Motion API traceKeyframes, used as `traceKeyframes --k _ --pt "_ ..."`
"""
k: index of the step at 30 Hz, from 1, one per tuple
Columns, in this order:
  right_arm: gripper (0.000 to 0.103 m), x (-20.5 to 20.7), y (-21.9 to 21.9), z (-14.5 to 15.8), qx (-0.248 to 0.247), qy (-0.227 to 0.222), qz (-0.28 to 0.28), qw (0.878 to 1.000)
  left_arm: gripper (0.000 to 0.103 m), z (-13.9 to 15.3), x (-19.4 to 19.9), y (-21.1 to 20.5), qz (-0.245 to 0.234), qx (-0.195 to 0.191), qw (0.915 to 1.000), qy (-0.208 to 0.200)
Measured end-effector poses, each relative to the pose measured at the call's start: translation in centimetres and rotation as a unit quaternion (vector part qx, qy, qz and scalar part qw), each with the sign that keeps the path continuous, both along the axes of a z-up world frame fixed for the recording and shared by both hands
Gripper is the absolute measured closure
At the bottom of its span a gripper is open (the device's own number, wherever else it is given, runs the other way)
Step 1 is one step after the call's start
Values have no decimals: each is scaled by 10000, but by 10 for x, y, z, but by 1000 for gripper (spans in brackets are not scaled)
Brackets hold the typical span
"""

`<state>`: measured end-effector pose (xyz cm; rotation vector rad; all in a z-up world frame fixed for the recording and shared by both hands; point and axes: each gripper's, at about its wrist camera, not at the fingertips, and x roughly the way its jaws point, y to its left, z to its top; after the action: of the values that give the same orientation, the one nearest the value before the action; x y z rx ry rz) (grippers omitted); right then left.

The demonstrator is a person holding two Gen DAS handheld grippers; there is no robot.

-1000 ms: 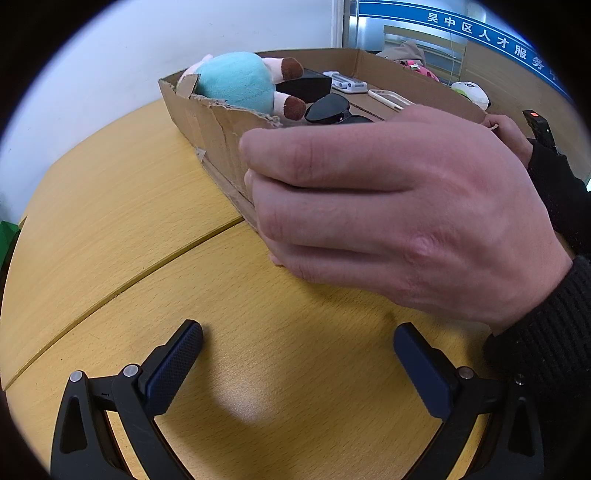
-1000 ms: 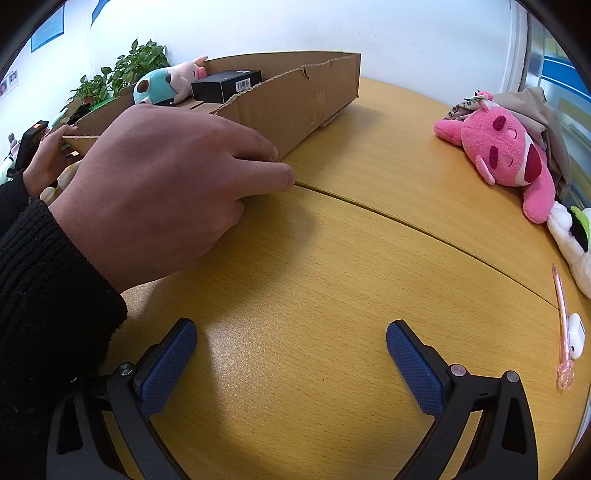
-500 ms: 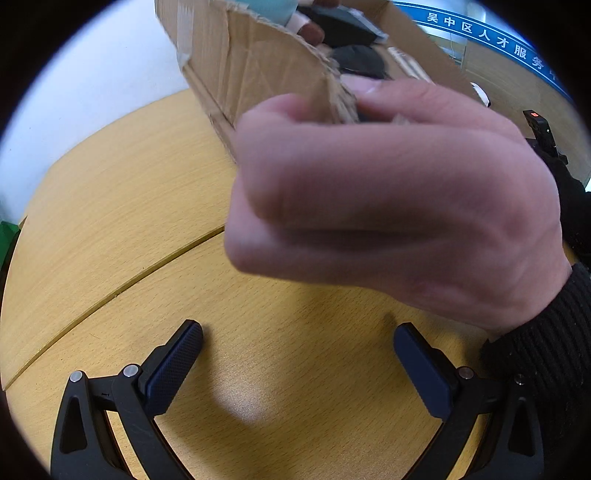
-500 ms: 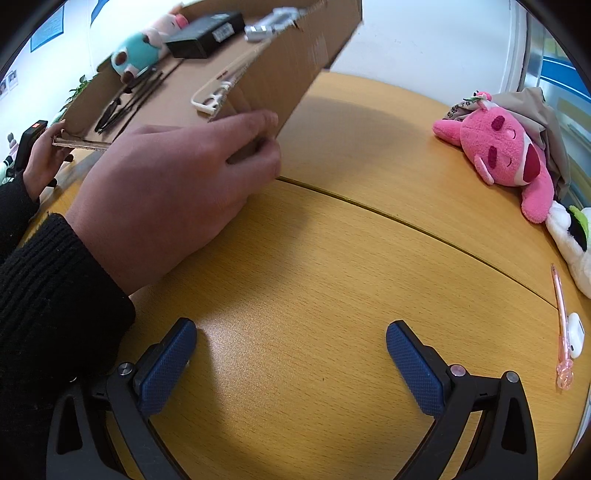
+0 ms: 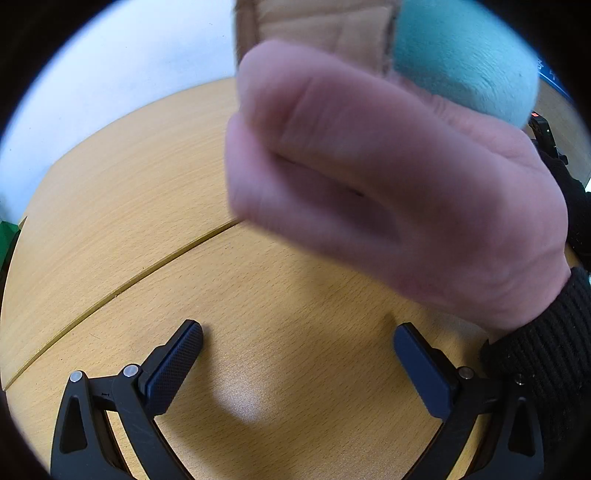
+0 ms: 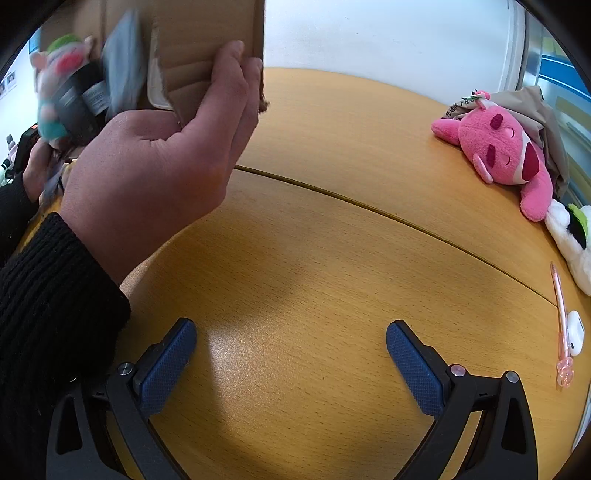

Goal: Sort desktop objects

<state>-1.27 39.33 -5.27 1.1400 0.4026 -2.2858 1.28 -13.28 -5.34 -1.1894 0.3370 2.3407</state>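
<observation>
Both of your grippers stand idle with their jaws spread wide and nothing between them: the left gripper [image 5: 297,354] and the right gripper [image 6: 291,350] each show two blue textured pads held well apart over bare wooden table [image 6: 332,258]. A curved seam runs across the tabletop in both views.

Left wrist view: a bare hand [image 5: 388,192], blurred and very near the lens, fills the upper right; its black knitted sleeve [image 5: 546,354] lies beside the right finger. Above the hand you see the cardboard box [image 5: 317,29] and a teal plush toy [image 5: 465,59] pressed against it.

Right wrist view: the same hand [image 6: 155,166] grips a wall of the cardboard box [image 6: 207,40], which is lifted clear of the table and tipped steeply. At its left side, blurred objects crowd together: a teal-and-pink plush toy [image 6: 55,85], a dark cylindrical item [image 6: 77,107] and a grey flat item [image 6: 123,70]; whether they are touching the box floor cannot be told. A second hand [image 6: 35,170] shows at the far left edge.

On the table's right side, well apart from the box, lie a pink plush toy [image 6: 498,147] against beige cloth [image 6: 535,107], a white plush toy [image 6: 572,240], and a pink pen [image 6: 561,321] just beside a small white object [image 6: 575,332].
</observation>
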Motion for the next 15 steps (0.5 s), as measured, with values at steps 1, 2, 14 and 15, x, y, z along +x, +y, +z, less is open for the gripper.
traceKeyframes --k 1,2,14,15 --pt "0 -4 2 0 -11 -11 -6 10000 0 0 0 0 0 0 10000 0" --pt "0 -6 3 0 -24 -23 -11 10000 0 -1 0 0 0 0 10000 0" --pt "0 -11 4 -3 -2 -9 -51 10000 0 -5 -1 -2 4 1 10000 -3" --pt "0 -11 4 -3 -1 -6 -49 10000 0 -5 0 -2 3 1 10000 -3"
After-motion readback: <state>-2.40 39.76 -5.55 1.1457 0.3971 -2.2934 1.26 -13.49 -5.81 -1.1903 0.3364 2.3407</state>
